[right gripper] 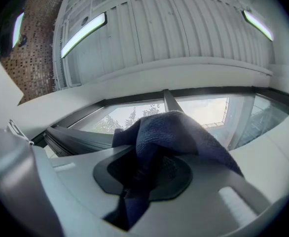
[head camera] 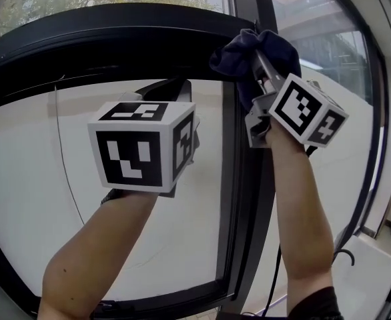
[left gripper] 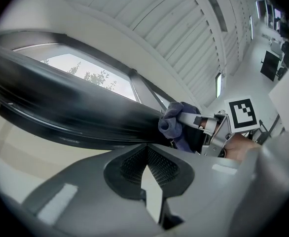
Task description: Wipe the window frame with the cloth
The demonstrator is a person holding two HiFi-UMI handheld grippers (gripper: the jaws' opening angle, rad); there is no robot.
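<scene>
There are two grippers, one left gripper [left gripper: 145, 151] and one right gripper [head camera: 261, 62]; one cloth [head camera: 245, 45]; one window frame [head camera: 115, 37]; two forearms, a left forearm [head camera: 95, 245] and a right forearm [head camera: 302, 205].

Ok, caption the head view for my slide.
Right gripper holds blue cloth at the black window frame; left gripper shut, empty.

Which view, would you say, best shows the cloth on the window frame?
Head view: the cloth, in the right gripper, lies against the window frame. Left gripper view shows it small; right gripper view, only cloth between jaws.
</scene>
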